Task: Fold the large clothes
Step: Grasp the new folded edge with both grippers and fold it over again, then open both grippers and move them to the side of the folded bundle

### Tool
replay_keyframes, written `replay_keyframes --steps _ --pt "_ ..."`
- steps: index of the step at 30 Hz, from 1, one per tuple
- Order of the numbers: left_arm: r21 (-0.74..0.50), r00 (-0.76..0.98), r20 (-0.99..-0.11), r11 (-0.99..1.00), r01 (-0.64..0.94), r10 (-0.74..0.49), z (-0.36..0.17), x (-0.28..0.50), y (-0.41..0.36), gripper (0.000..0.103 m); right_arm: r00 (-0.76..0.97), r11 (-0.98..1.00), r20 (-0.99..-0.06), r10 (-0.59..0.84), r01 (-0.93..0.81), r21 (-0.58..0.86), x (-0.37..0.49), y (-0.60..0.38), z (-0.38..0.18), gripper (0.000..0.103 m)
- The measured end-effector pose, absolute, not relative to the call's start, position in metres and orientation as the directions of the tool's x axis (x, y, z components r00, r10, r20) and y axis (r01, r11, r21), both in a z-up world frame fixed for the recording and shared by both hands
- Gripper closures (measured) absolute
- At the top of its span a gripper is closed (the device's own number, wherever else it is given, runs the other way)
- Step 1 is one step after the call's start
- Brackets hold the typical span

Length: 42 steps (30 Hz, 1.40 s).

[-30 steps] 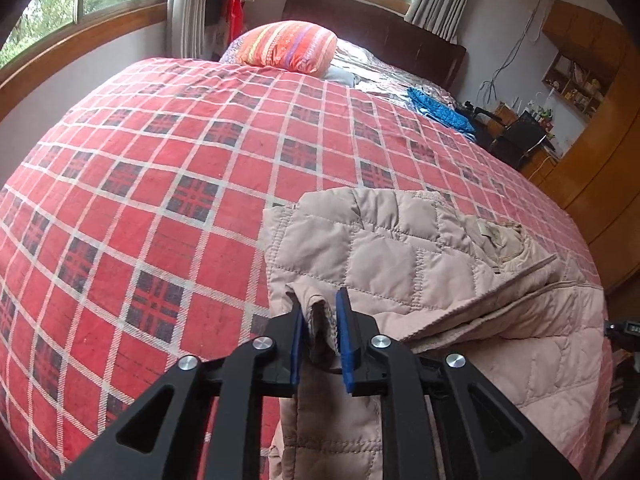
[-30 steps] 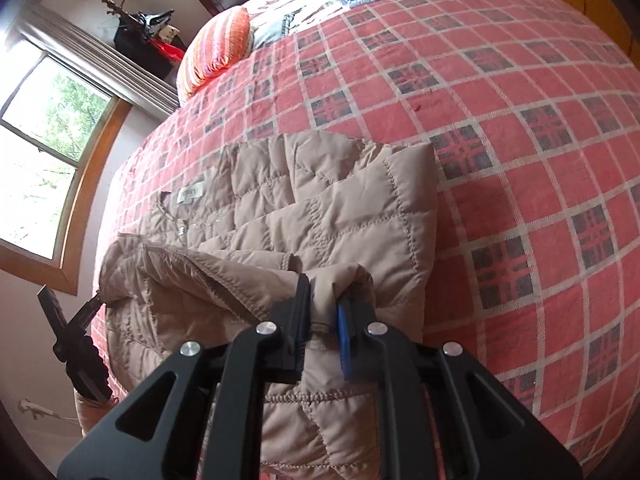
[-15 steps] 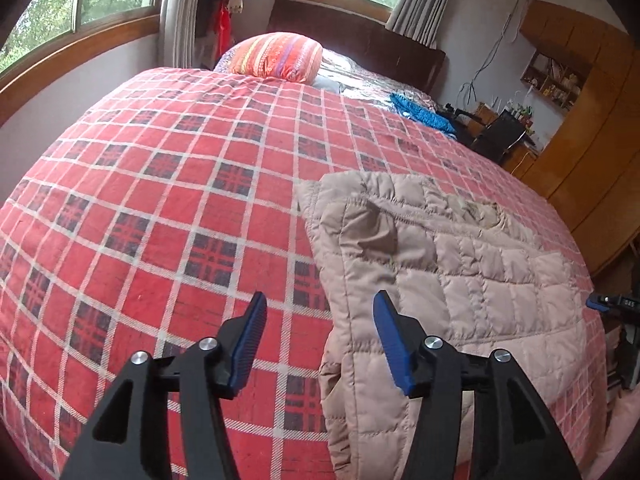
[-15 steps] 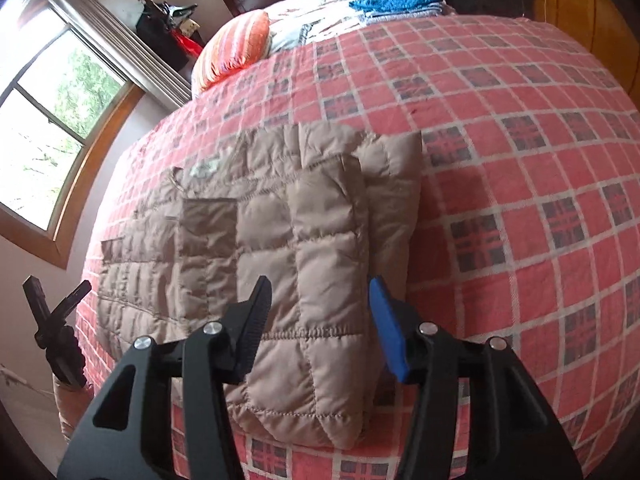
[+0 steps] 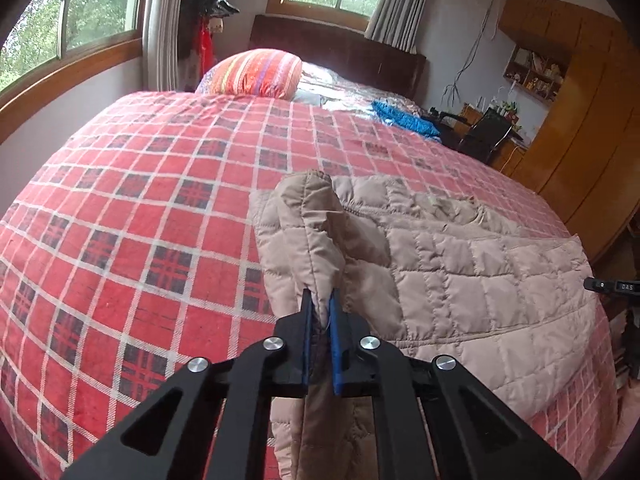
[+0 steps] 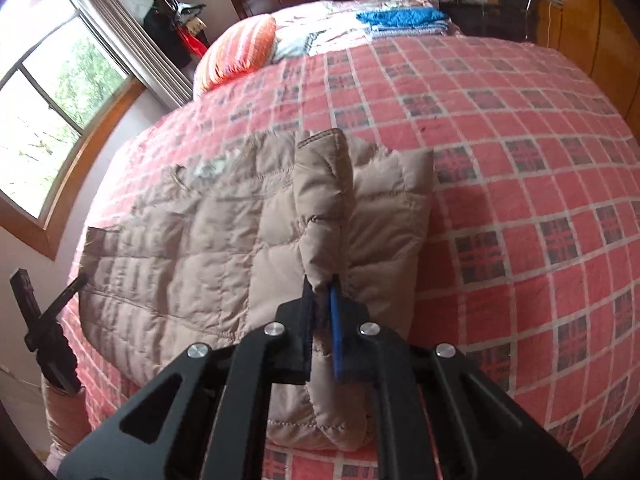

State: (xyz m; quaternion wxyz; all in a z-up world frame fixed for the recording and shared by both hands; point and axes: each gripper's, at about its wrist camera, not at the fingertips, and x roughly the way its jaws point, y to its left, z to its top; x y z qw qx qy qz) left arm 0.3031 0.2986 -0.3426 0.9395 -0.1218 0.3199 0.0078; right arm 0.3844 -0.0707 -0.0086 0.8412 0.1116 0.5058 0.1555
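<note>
Quilted beige jacket (image 5: 460, 280), label unreadable, on red plaid bedspread (image 5: 140, 208).

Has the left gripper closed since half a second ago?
Yes. The left gripper was open above the plaid bedspread; now it is shut on a raised fold of the beige jacket.

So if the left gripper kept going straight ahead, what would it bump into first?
Probably the beige quilted jacket itself: the left gripper is shut on a raised fold of it, which stands directly ahead. Beyond lies the red plaid bedspread, though depth is hard to judge.
</note>
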Motion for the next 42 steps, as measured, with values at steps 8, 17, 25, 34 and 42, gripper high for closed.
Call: replay_keyframes --steps 8,17,25,34,42 --pt "-0.233 0.882 -0.471 0.966 -0.116 -0.008 -0.290 0.333 0.300 0.096 0.509 0.924 -0.779 0.368 -0.102 0.370 0.420 -0.075 0.026 0.097" --pt "-0.220 0.756 -0.654 0.949 -0.224 0.027 -0.345 0.423 0.321 0.095 0.428 0.916 -0.830 0.358 0.011 0.401 0.489 -0.080 -0.032 0.097" --pt "-0.174 0.697 -0.716 0.954 -0.244 0.048 -0.381 0.433 0.323 0.093 0.380 0.905 -0.846 0.375 0.045 0.422 0.496 -0.082 -0.075 0.092" --pt "-0.280 0.705 -0.706 0.941 -0.190 -0.068 -0.354 0.381 0.337 0.075 0.424 0.932 -0.836 0.349 -0.061 0.358 0.441 -0.082 -0.029 0.066" --pt "-0.306 0.720 -0.681 0.945 -0.116 -0.132 -0.372 0.299 0.328 0.065 0.374 0.918 -0.839 0.395 -0.142 0.369 0.366 -0.081 -0.038 0.060"
